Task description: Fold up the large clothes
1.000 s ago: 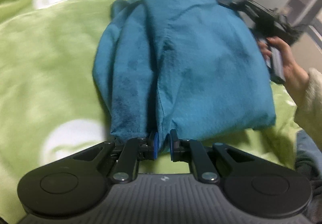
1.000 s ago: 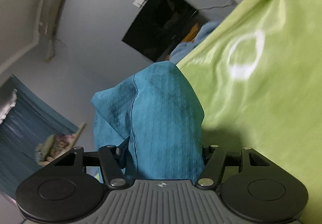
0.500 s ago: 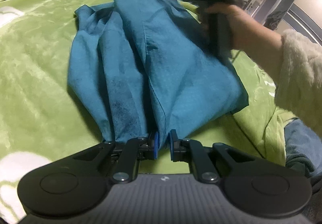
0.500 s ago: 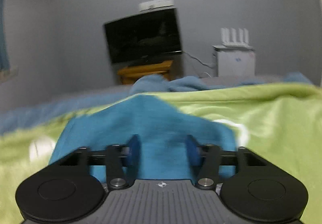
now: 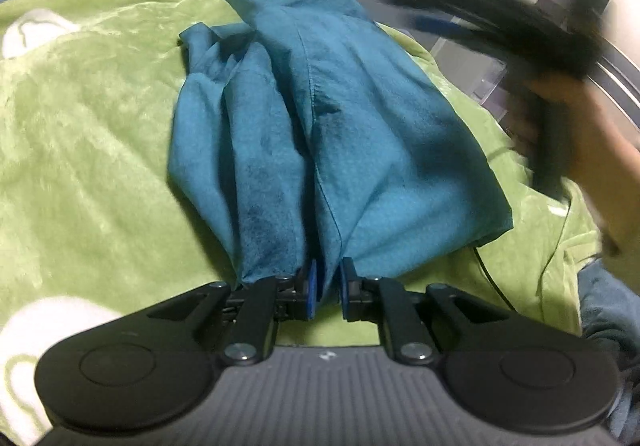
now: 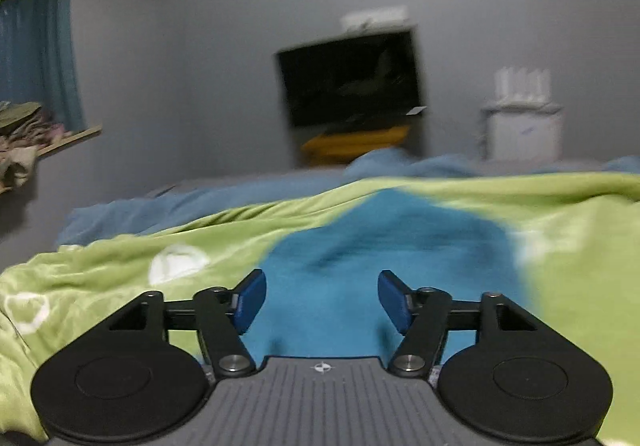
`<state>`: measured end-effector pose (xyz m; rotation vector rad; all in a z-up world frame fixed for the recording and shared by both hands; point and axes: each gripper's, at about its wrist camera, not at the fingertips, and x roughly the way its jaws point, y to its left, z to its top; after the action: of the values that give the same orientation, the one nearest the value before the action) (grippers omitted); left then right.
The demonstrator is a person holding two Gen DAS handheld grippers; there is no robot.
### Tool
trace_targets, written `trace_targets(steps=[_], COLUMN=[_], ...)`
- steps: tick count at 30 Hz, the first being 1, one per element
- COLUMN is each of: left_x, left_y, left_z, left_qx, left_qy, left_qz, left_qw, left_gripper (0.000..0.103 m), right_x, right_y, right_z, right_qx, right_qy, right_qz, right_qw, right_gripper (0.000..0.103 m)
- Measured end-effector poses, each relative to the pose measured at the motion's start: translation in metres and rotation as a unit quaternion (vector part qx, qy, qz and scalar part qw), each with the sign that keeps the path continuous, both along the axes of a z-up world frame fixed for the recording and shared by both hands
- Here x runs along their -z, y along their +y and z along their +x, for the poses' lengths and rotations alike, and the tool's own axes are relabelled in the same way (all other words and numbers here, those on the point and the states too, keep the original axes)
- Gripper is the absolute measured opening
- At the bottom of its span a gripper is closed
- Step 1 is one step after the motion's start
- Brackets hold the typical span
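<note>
A teal garment (image 5: 340,117) lies folded over on a green blanket (image 5: 88,149). My left gripper (image 5: 325,292) is shut on the garment's near edge, with cloth pinched between its blue pads. My right gripper (image 6: 320,300) is open and empty, held above the garment (image 6: 380,246). It also shows in the left wrist view (image 5: 520,33) as a blurred black shape in a hand at the upper right, clear of the cloth.
The green blanket (image 6: 580,246) with white ring patterns covers a bed over a blue sheet (image 6: 200,201). A dark TV (image 6: 348,81) hangs on the grey wall, with a white unit (image 6: 520,133) beside it. A black cable (image 5: 492,282) lies by the garment's right corner.
My right gripper has let go of the garment's upper end and opened. The raised cloth has dropped flat onto the lower layer, and the right gripper has pulled back to the right. My left gripper still holds.
</note>
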<state>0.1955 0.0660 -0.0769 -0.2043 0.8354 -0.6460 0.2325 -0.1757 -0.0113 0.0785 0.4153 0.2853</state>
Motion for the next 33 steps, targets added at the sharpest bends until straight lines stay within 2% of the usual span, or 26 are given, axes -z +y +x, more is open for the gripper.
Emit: trace_targets(steps=[3, 6, 8, 11, 13, 15, 16, 17, 18, 19, 20, 22, 25, 27, 30, 33], left_x=[0.0, -0.001, -0.003, -0.007, -0.012, -0.02, -0.023, -0.027, -0.03, -0.032, -0.033, -0.029, -0.011, 0.0, 0.008, 0.01], left_y=[-0.003, -0.006, -0.006, -0.009, -0.01, -0.01, -0.011, -0.014, -0.019, -0.024, -0.033, -0.051, -0.078, -0.092, -0.094, -0.091], left_z=[-0.003, -0.007, -0.012, -0.022, -0.033, -0.045, -0.054, -0.063, -0.073, -0.082, -0.092, -0.113, -0.13, -0.129, -0.124, -0.123], left_qx=[-0.004, -0.021, -0.032, -0.045, -0.064, -0.085, -0.099, -0.113, -0.123, -0.131, -0.142, -0.151, -0.124, -0.097, -0.086, -0.107], left_qy=[-0.009, -0.018, -0.027, -0.044, -0.058, -0.067, -0.074, -0.08, -0.089, -0.102, -0.118, -0.149, -0.179, -0.177, -0.157, -0.154], left_qz=[0.013, 0.027, 0.038, 0.053, 0.062, 0.062, 0.065, 0.068, 0.074, 0.084, 0.097, 0.118, 0.166, 0.195, 0.193, 0.196], left_qw=[0.9999, 0.9993, 0.9984, 0.9966, 0.9943, 0.9922, 0.9902, 0.988, 0.9855, 0.9826, 0.978, 0.9701, 0.9617, 0.96, 0.9648, 0.9625], left_gripper=[0.007, 0.007, 0.007, 0.007, 0.008, 0.017, 0.03, 0.051, 0.062, 0.08, 0.088, 0.097, 0.098, 0.098, 0.098, 0.098], right_x=[-0.009, -0.007, 0.007, 0.041, 0.065, 0.081, 0.085, 0.089, 0.091, 0.092, 0.096, 0.1, 0.109, 0.115, 0.123, 0.128], right_y=[-0.047, -0.088, -0.104, -0.113, -0.1, -0.085, -0.076, -0.065, -0.062, -0.056, -0.047, -0.041, -0.035, -0.036, -0.04, -0.039], right_z=[-0.07, -0.14, -0.176, -0.211, -0.217, -0.216, -0.215, -0.212, -0.214, -0.214, -0.21, -0.21, -0.208, -0.206, -0.209, -0.212], right_qx=[0.049, 0.073, 0.08, 0.067, 0.06, 0.046, 0.036, 0.03, 0.029, 0.029, 0.031, 0.035, 0.05, 0.06, 0.078, 0.078], right_qy=[-0.012, 0.02, 0.047, 0.088, 0.097, 0.101, 0.097, 0.092, 0.089, 0.086, 0.083, 0.075, 0.069, 0.068, 0.067, 0.068], right_qz=[-0.033, -0.046, -0.042, -0.029, -0.033, -0.038, -0.04, -0.044, -0.046, -0.045, -0.044, -0.05, -0.067, -0.064, -0.061, -0.067], right_qw=[0.998, 0.996, 0.995, 0.993, 0.993, 0.993, 0.994, 0.994, 0.995, 0.995, 0.995, 0.995, 0.994, 0.994, 0.993, 0.992], right_gripper=[0.072, 0.073, 0.077, 0.076, 0.076, 0.076, 0.076, 0.078, 0.08, 0.084, 0.089, 0.094, 0.101, 0.102, 0.103, 0.103])
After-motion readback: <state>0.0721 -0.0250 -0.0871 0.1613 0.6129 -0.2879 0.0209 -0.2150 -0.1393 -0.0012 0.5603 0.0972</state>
